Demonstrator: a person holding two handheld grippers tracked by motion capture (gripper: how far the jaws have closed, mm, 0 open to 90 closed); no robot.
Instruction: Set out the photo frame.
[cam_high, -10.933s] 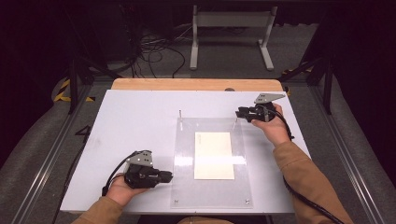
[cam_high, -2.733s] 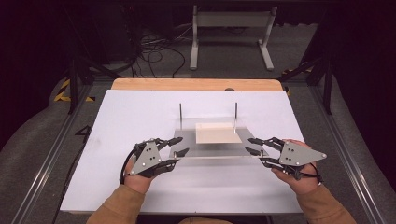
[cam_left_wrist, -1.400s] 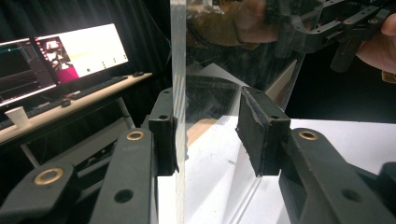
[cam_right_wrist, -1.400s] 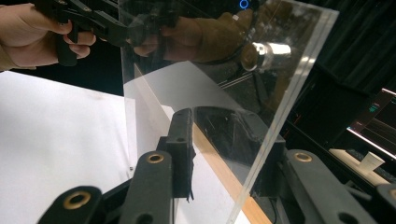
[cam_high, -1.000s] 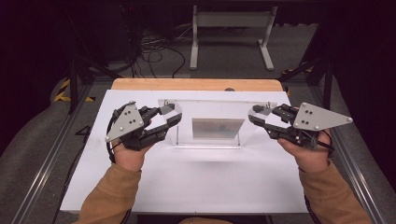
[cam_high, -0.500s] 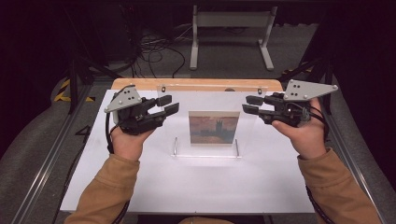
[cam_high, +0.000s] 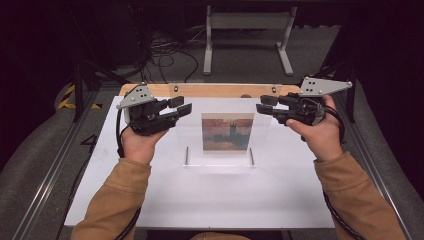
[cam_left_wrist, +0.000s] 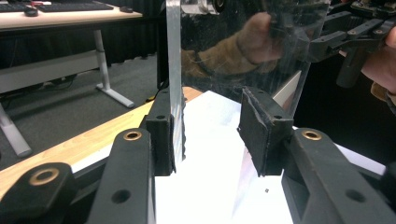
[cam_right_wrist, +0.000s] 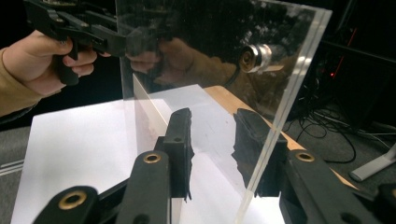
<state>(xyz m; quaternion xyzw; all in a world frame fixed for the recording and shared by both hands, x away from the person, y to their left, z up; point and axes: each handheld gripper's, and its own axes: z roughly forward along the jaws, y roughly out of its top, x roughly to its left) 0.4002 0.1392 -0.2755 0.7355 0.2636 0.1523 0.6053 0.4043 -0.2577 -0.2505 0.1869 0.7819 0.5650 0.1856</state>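
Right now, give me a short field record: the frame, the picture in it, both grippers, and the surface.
frame: clear acrylic frame upright on the white board, two standoff pins at its base
picture: painting print sandwiched mid-panel, facing the person
left gripper: straddles the frame's left edge; one pad against the panel, the other apart; jaws have just been opening
right gripper: straddles the right edge; gap beside the near pad; jaws have just been opening

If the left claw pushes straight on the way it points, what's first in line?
The clear panel: the left claw already straddles its edge, so it would slide deeper between the jaws. Beyond, probably the right claw; depth unclear.
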